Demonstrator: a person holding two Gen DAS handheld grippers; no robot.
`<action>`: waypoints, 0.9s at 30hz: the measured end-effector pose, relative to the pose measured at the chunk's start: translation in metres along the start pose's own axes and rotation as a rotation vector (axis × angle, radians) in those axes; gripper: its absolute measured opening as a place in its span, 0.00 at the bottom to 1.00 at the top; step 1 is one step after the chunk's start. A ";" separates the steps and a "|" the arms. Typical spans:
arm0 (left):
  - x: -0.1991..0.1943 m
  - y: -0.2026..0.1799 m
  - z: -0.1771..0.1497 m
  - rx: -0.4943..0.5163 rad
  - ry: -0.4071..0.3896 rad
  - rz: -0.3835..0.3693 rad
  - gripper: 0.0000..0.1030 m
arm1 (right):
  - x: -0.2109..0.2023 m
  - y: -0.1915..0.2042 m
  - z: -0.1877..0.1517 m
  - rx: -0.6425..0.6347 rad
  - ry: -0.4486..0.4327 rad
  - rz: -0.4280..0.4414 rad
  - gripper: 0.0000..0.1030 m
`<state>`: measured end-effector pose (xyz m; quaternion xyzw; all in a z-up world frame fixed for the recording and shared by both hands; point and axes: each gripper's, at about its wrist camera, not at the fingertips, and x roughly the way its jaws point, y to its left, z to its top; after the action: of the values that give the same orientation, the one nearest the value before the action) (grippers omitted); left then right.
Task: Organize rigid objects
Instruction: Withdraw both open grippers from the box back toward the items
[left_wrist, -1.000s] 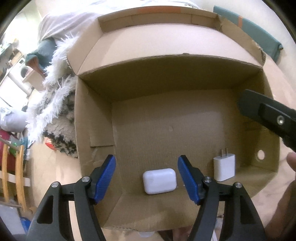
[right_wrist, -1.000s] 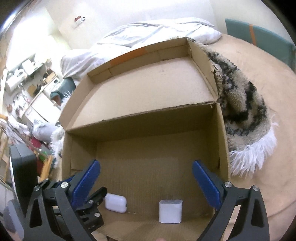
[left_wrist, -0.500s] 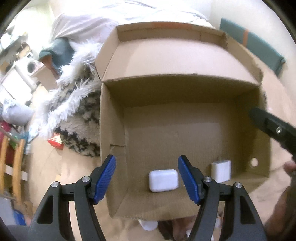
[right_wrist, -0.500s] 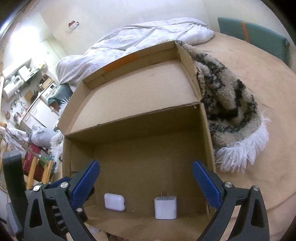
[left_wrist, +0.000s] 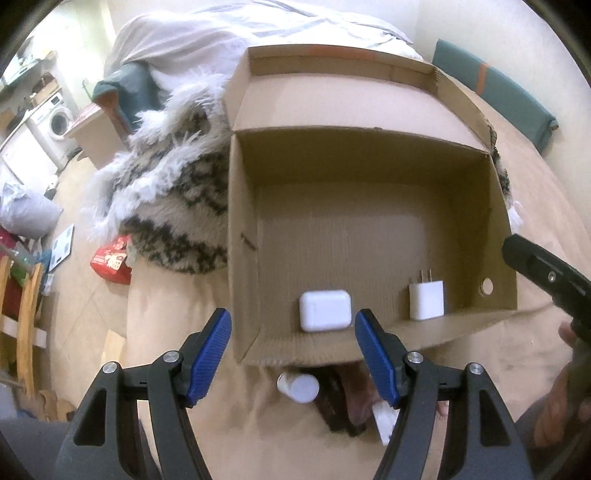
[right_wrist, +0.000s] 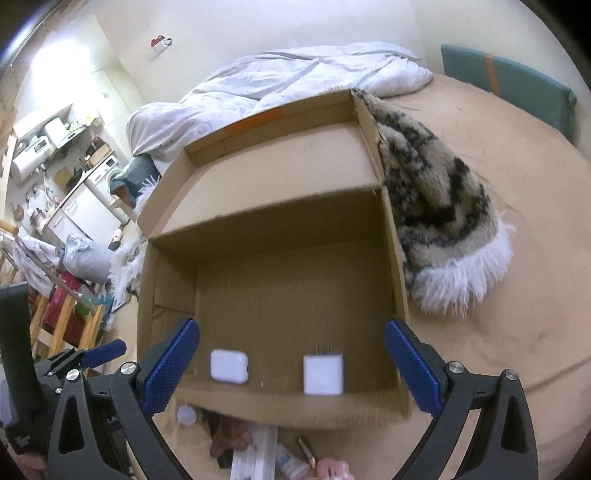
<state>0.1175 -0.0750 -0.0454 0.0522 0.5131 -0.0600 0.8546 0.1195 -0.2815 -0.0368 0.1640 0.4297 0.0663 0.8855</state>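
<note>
Since a second back both claws pulled away from the cardboard box (left_wrist: 236, 236) — more bed shows now. Left gripper (left_wrist: 293, 352) and right gripper (right_wrist: 291, 363) both gape, holding nothing; earbud case (left_wrist: 324, 311) and charger (left_wrist: 426, 300) sit just ahead inside.

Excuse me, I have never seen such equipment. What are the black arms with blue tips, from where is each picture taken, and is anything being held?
They are two hand-held grippers, one in each of a person's hands, each carrying a wide-angle camera that looks along its fingers. One picture comes from the left gripper, the other from the right gripper. The blue parts are rubber pads. Both grippers stand open and hold nothing.

Below them, an open cardboard box rests on a tan bed cover. Inside lie a white earbud case and a white plug charger, standing apart. In front of the box, small items wait, among them a small white bottle; the others are too blurred to name. A shaggy patterned blanket lies beside the box.
</note>
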 end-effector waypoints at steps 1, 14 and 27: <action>-0.001 0.000 -0.004 0.002 0.000 -0.001 0.65 | -0.001 0.001 -0.003 -0.011 0.008 -0.008 1.00; 0.012 0.036 -0.038 -0.062 0.089 -0.105 0.65 | -0.004 -0.018 -0.054 0.064 0.216 -0.061 1.00; 0.059 0.024 -0.049 -0.067 0.251 -0.183 0.65 | 0.018 -0.016 -0.068 0.064 0.292 -0.091 1.00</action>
<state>0.1062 -0.0471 -0.1194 -0.0162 0.6201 -0.1135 0.7761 0.0769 -0.2761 -0.0951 0.1613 0.5626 0.0357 0.8101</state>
